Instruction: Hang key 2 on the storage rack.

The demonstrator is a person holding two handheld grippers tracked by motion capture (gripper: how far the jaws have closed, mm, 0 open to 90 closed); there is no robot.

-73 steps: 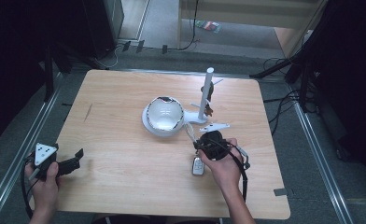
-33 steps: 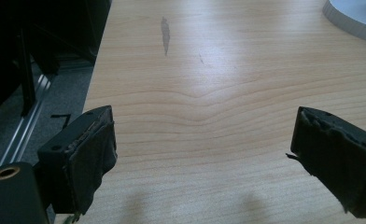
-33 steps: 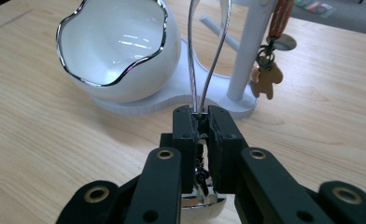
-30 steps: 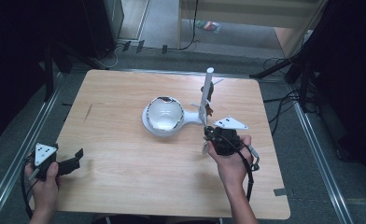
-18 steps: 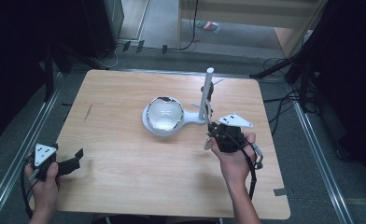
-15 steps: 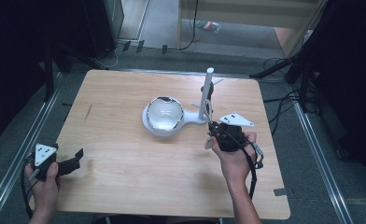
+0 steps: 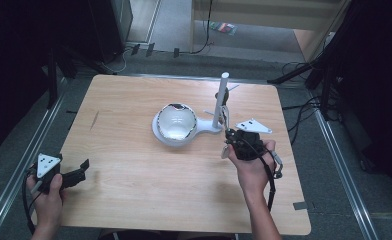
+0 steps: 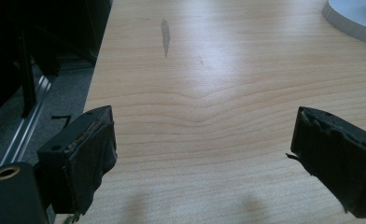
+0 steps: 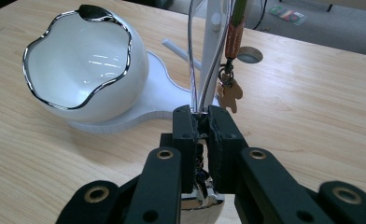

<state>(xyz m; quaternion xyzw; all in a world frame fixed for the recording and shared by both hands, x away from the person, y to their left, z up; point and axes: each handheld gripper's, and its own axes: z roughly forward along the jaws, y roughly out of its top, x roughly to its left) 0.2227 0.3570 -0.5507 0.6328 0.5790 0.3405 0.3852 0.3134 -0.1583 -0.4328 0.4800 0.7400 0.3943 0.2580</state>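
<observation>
From the high view, the right gripper (image 7: 230, 141) sat just beside the base of the white stand (image 7: 219, 102), on the side nearer the person, holding a key fob (image 7: 225, 151) that dangled under it. The stand's post stood upright, with the white bowl (image 7: 176, 121) on the far end of the same base. The left gripper (image 7: 79, 172) was well apart from the stand, out at the table (image 7: 134, 200) corner, so the right hand was clearly the nearer one for hanging anything.

The left gripper view just gave bare wood between its two pads, jaws wide apart and empty, with a sliver of the stand's base up in one corner.

The right gripper view was the useful one: jaws clamped together on a metal loop (image 9: 195, 70) that ran straight up and away toward the post, the fob's silver end poking out below. It also showed a keychain with a little gingerbread charm (image 9: 229, 94) already hanging off the post, which the high view barely hinted at. I'd say the loop needed lifting up onto a peg.
</observation>
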